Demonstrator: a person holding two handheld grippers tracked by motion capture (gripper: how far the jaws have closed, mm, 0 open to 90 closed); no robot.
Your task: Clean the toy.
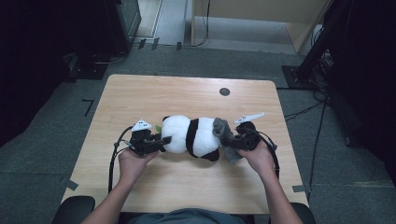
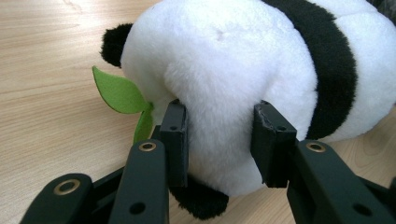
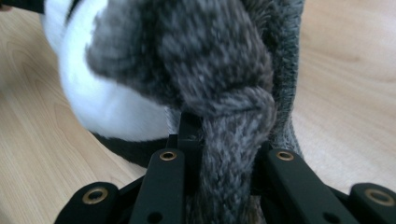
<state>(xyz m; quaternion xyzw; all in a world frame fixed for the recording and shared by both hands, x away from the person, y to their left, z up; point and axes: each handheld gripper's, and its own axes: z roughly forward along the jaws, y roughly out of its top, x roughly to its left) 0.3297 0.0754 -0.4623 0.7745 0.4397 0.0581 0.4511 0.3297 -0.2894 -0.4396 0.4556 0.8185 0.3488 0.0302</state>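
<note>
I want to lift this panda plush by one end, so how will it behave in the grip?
The panda plush probably squashes: its fur bulges between the left gripper fingers. It looks light for its size and unlikely to slip. Lifted by one end, the body would likely sag.

Left gripper [image 2: 219, 140], right gripper [image 3: 224, 154]: black jaws, brass-ringed screw holes, grey three-cornered top plates, black cables

Plush panda [image 2: 243, 84]: face hidden, far end cut off by the left gripper view's right edge. Grey knit piece [image 3: 219, 93]: blurred, kind undeterminable, top cut off. Right gripper [image 3: 224, 154]: pads largely hidden behind the knit. Green leaf [image 2: 122, 95]: stem hidden behind a jaw.
</note>
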